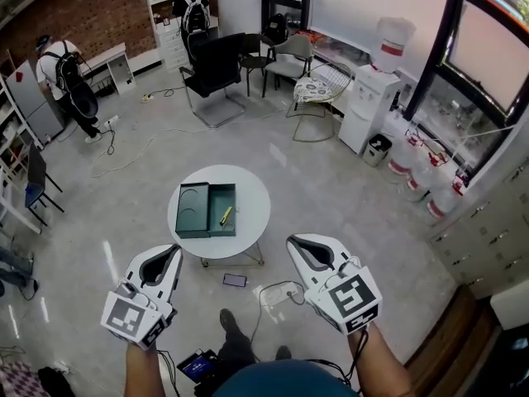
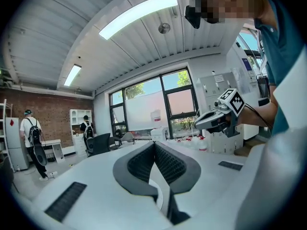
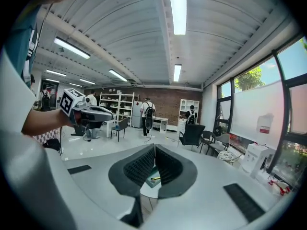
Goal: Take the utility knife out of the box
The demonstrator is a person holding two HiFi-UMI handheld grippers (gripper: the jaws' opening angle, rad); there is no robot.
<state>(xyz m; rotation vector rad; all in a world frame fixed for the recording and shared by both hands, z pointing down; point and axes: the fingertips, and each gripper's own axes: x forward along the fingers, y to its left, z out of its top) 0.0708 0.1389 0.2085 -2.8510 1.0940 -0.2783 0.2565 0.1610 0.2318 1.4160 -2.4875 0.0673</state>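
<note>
The yellow utility knife [image 1: 226, 215] lies in the right-hand tray of the open dark box [image 1: 192, 222] on the round white desk [image 1: 252, 193]. My left claw [image 1: 174, 250] and right claw [image 1: 292, 241] hang well short of the desk, jaws pressed together, holding nothing. Best, I judge, to bring one in, spread its jaws and pinch the knife across its narrow body. One knife, one box, one desk, two claws.

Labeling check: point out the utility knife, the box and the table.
utility knife [image 1: 226, 215], head view, middle of its yellow body.
box [image 1: 192, 212], head view, floor of its left half.
table [image 1: 252, 195], head view, bare top right of the box.
</note>
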